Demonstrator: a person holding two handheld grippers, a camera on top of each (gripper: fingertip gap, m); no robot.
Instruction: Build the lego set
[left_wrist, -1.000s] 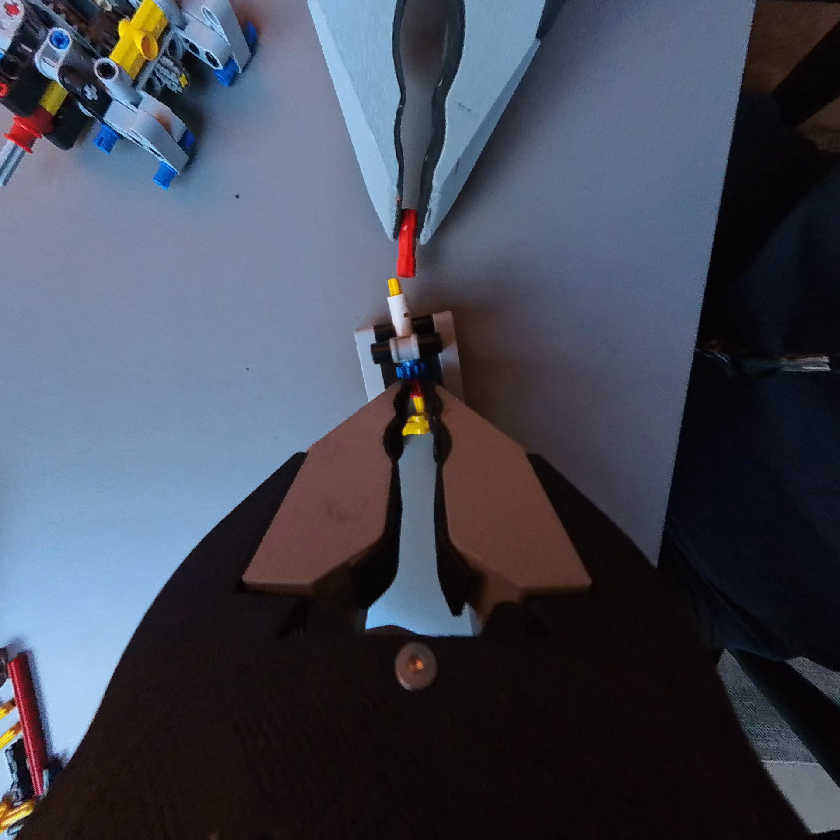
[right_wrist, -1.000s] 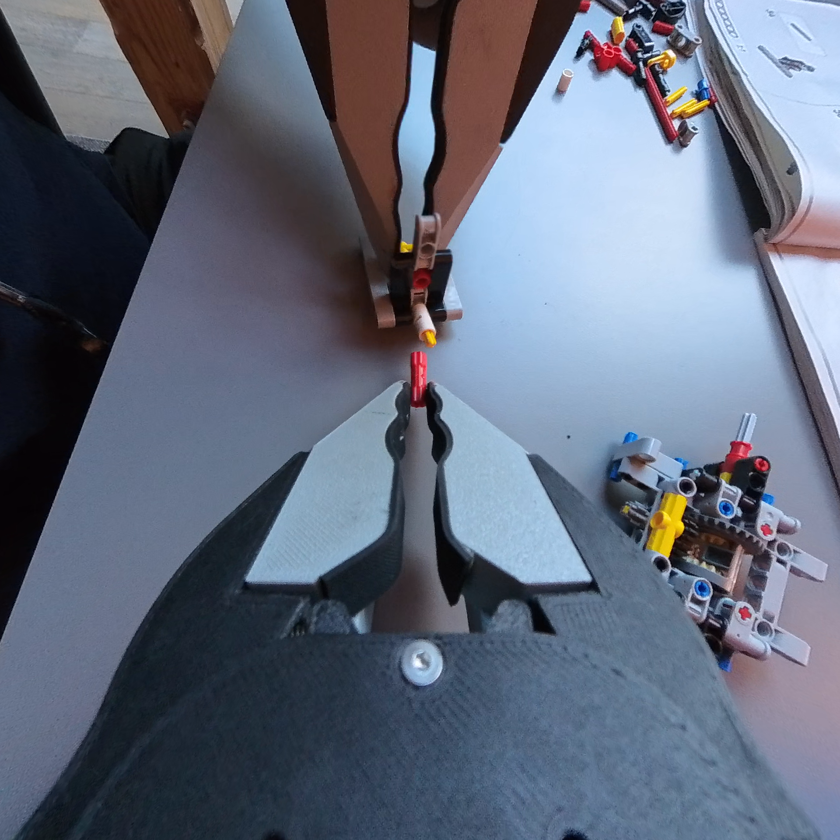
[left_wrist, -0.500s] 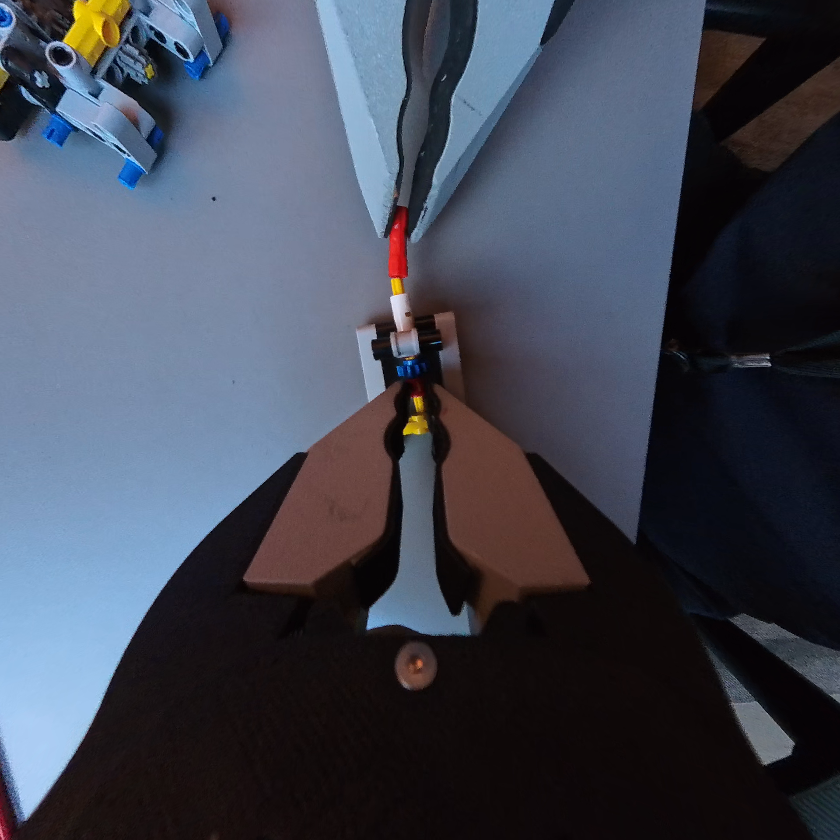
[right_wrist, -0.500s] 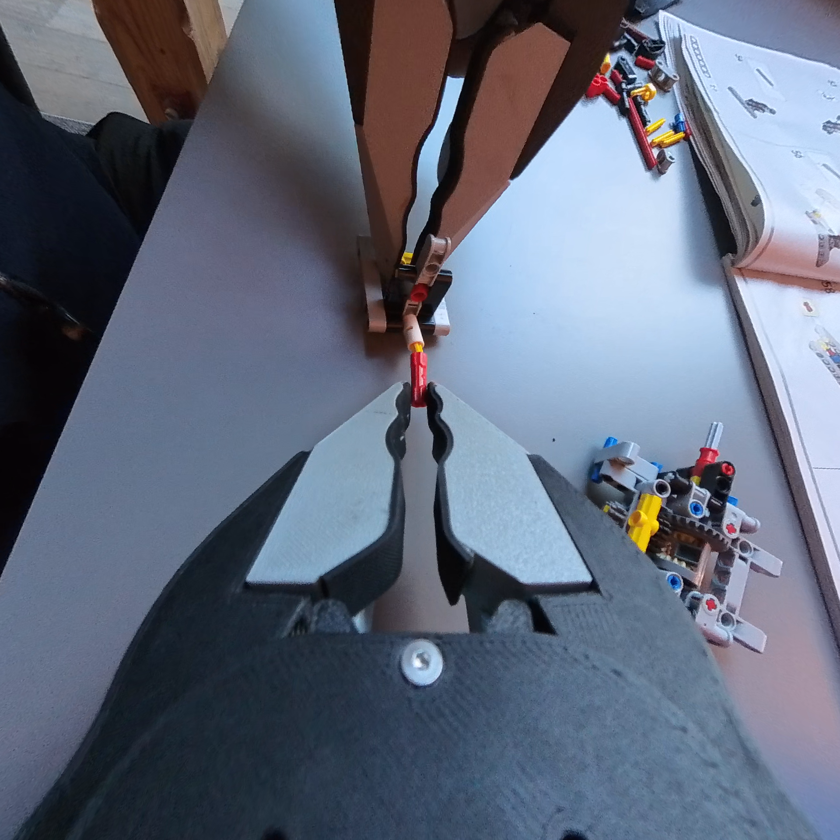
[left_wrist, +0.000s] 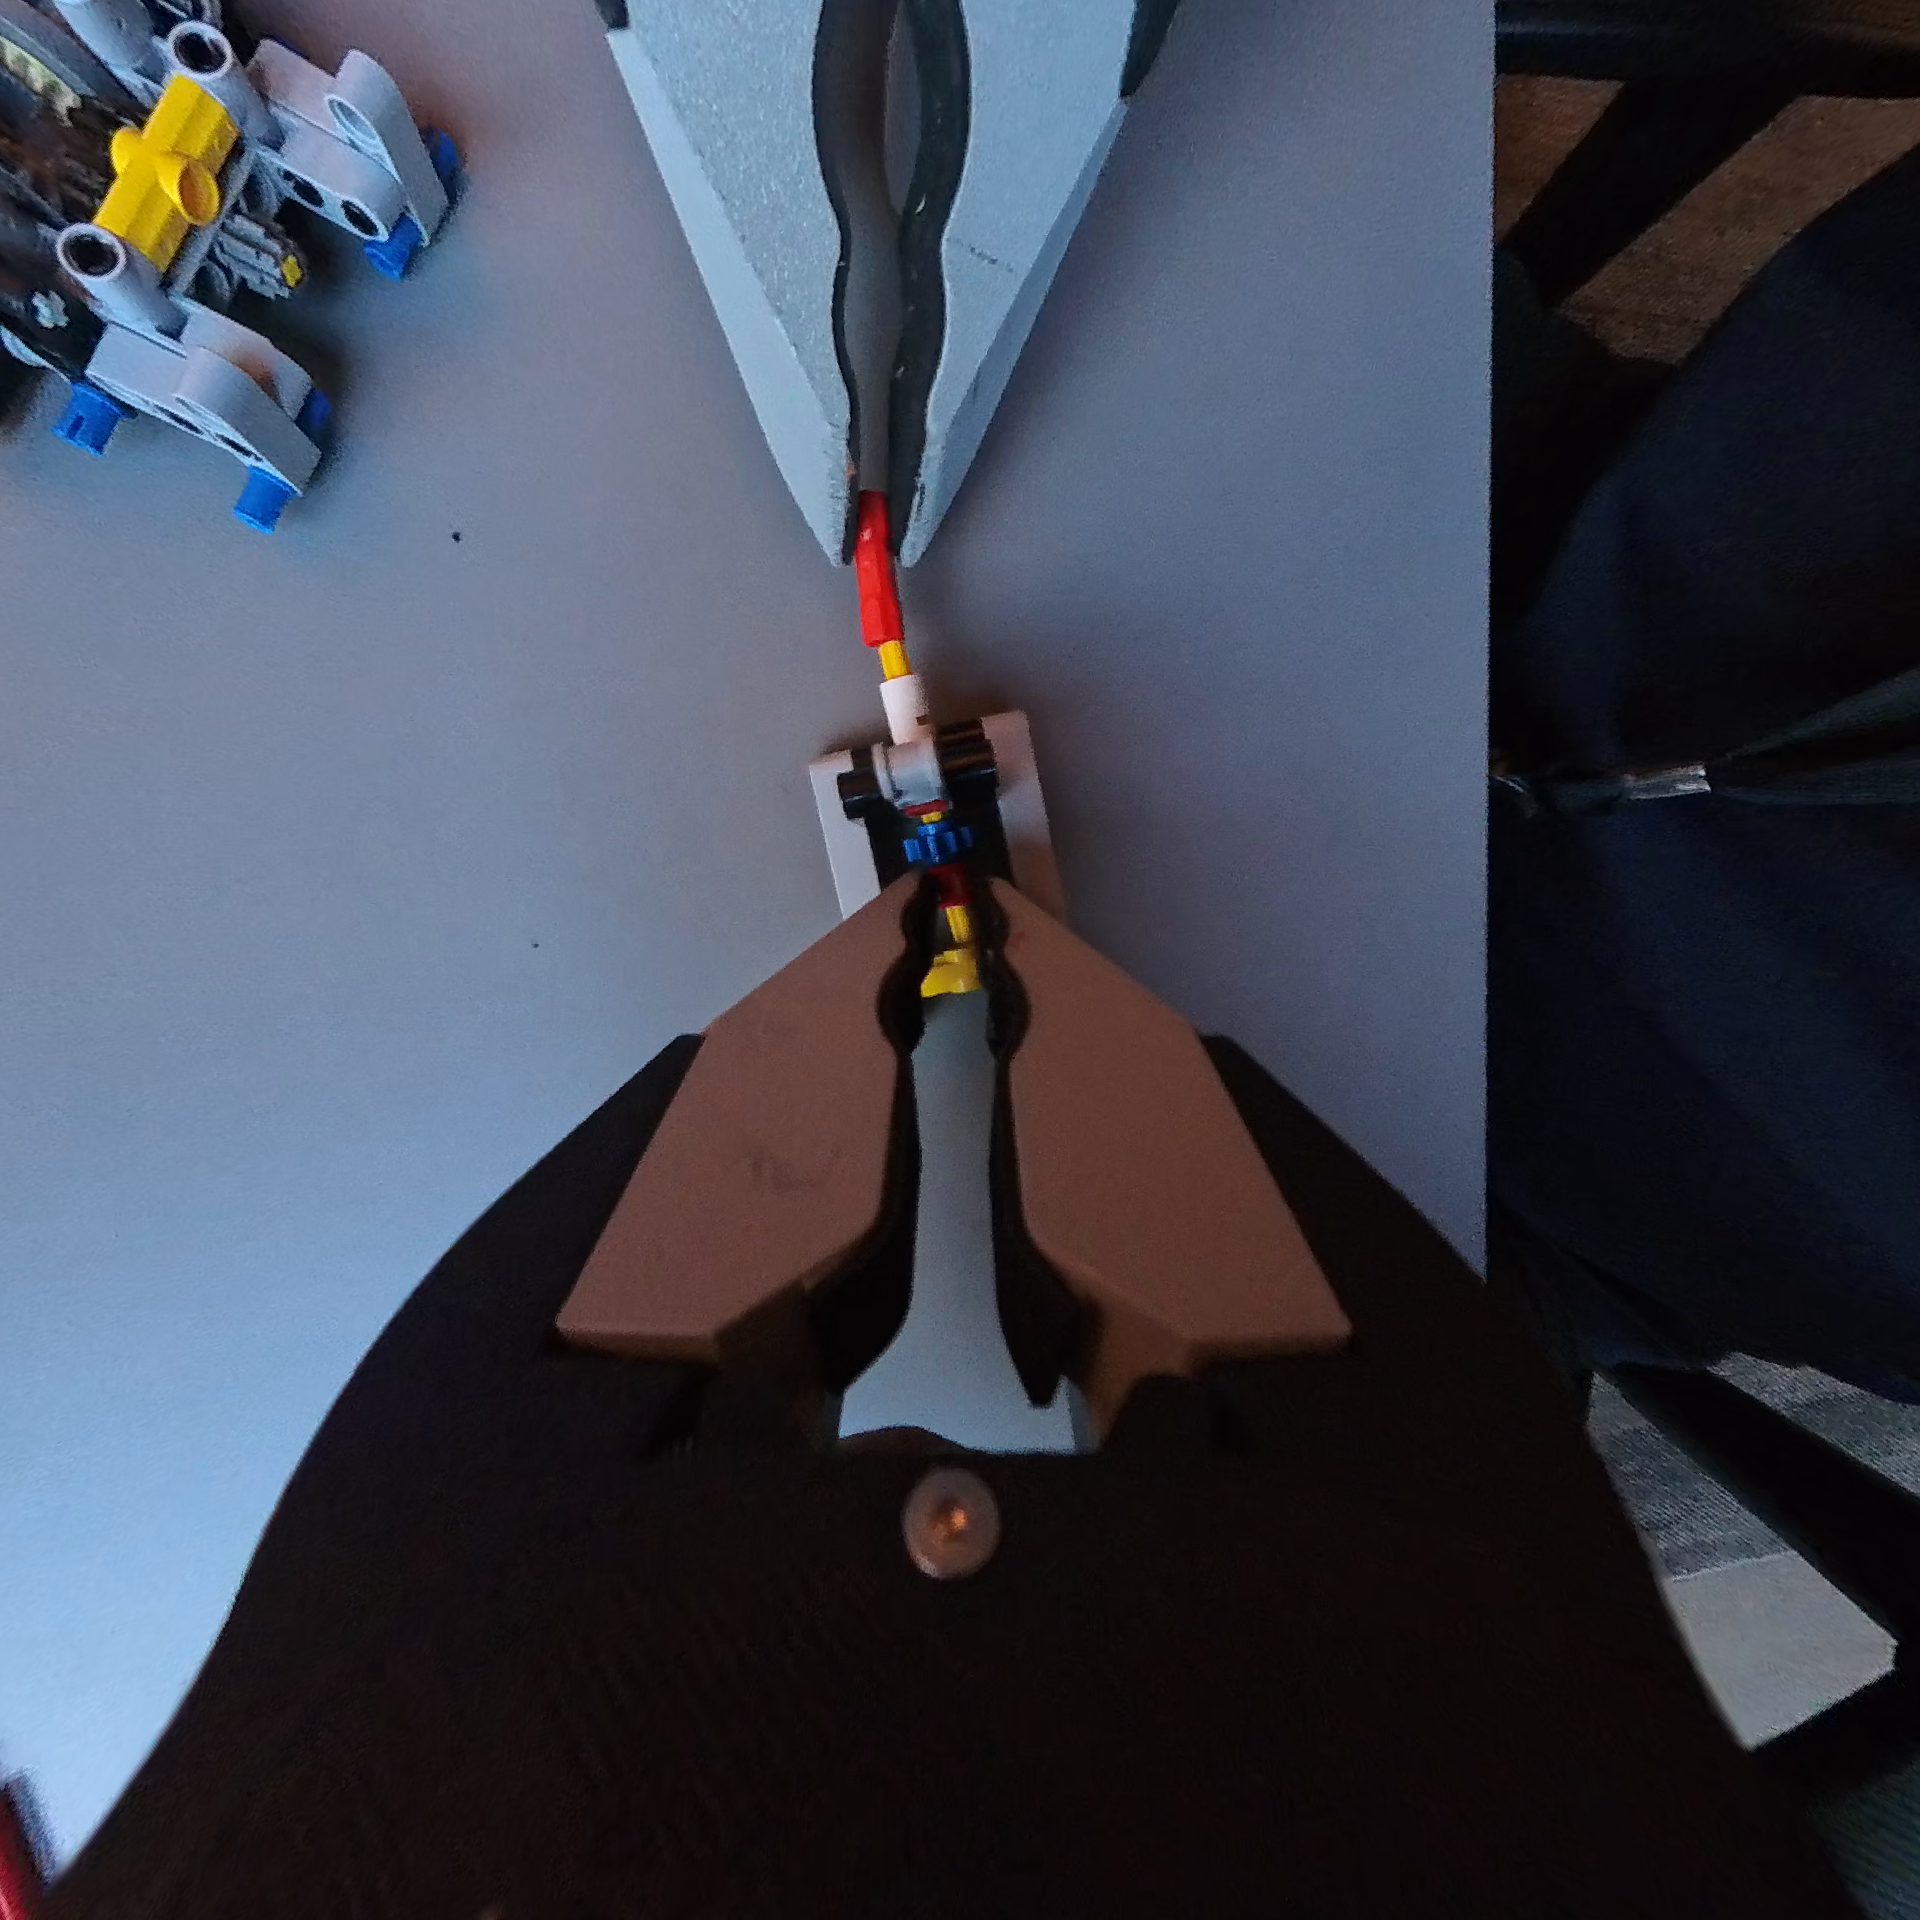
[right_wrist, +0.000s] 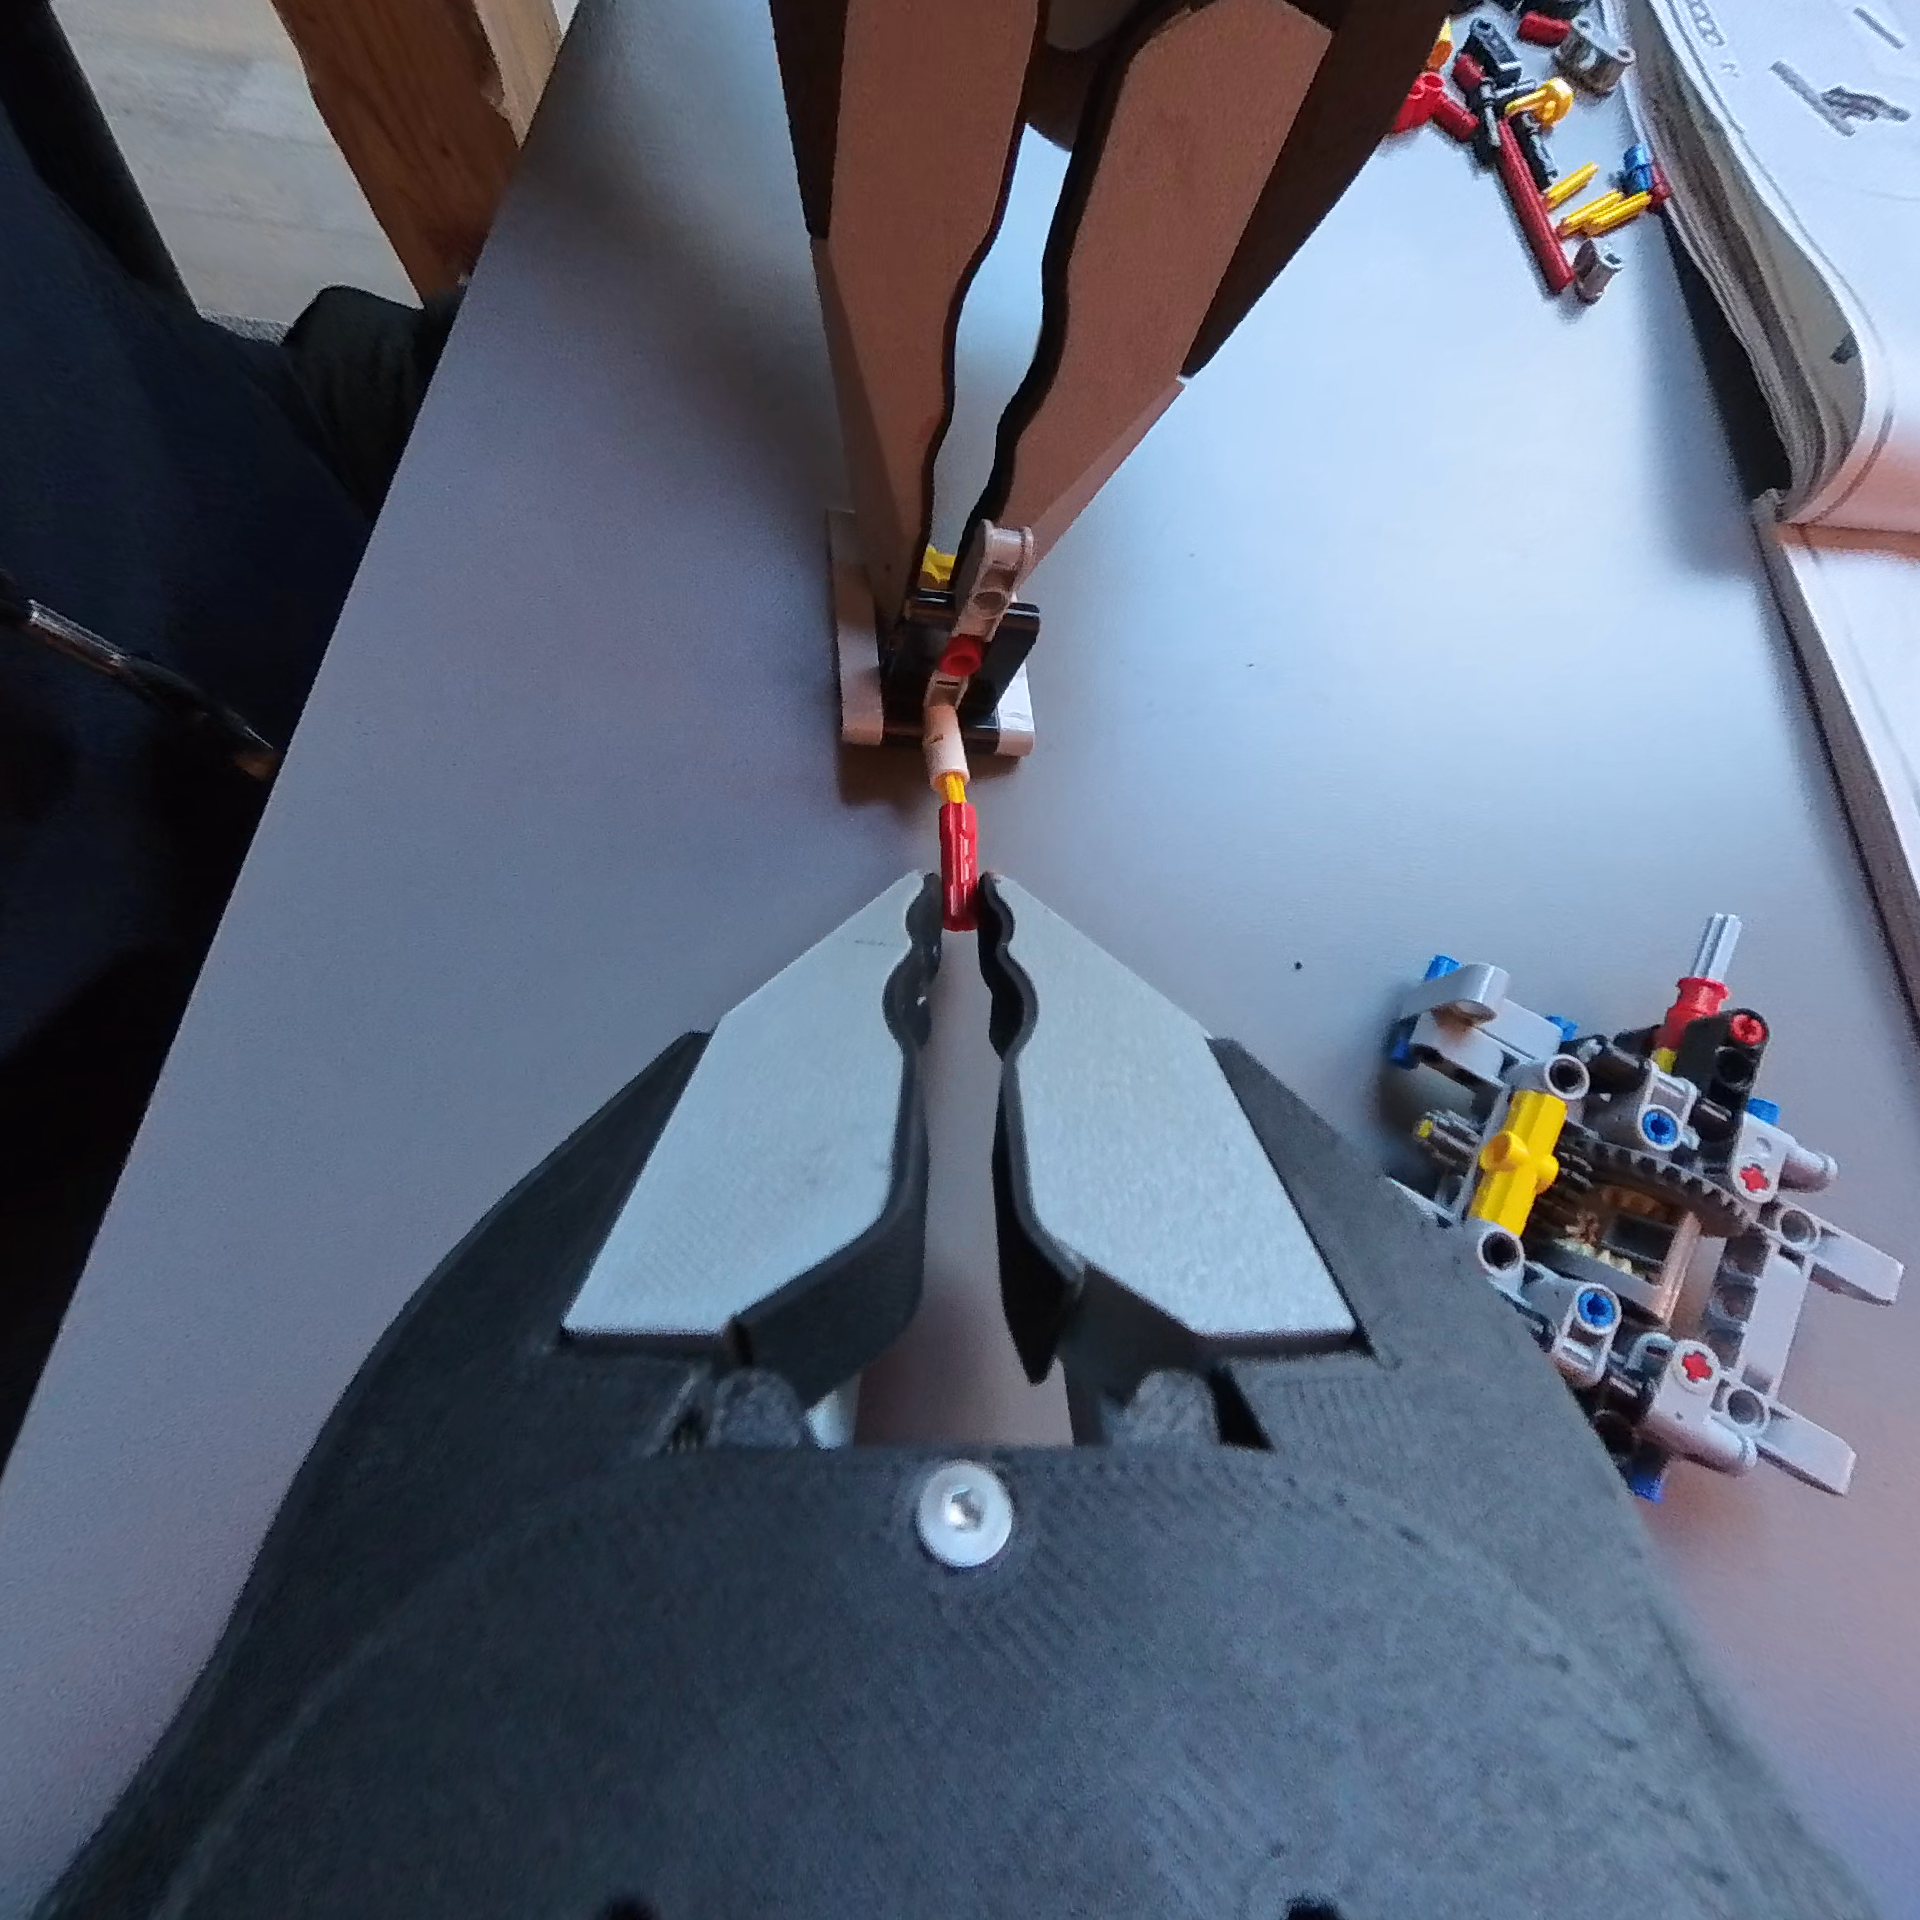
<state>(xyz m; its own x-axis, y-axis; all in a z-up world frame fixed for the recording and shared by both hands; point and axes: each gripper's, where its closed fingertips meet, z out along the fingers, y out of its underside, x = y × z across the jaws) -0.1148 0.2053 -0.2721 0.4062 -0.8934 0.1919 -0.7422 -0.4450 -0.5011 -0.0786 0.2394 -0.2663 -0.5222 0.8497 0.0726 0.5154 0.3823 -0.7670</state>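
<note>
Right wrist view: the right claw (right_wrist: 961, 904), grey-faced with wavy black pads, pinches a ribbed red plastic sleeve (right_wrist: 958, 862) seated on a yellow axle (right_wrist: 954, 790). Only this view shows loose pieces (right_wrist: 1538, 156) and an open booklet (right_wrist: 1766, 260). Left wrist view: the left claw (left_wrist: 951, 914), tan-faced, clamps the small brick assembly (left_wrist: 925, 790) on the smooth grey tabletop (left_wrist: 416, 831).

Small assembly (right_wrist: 940, 665) on table (right_wrist: 520, 935) (near its edge), larger model (right_wrist: 1621, 1195) right, booklet (right_wrist: 1787, 260) behind
</note>
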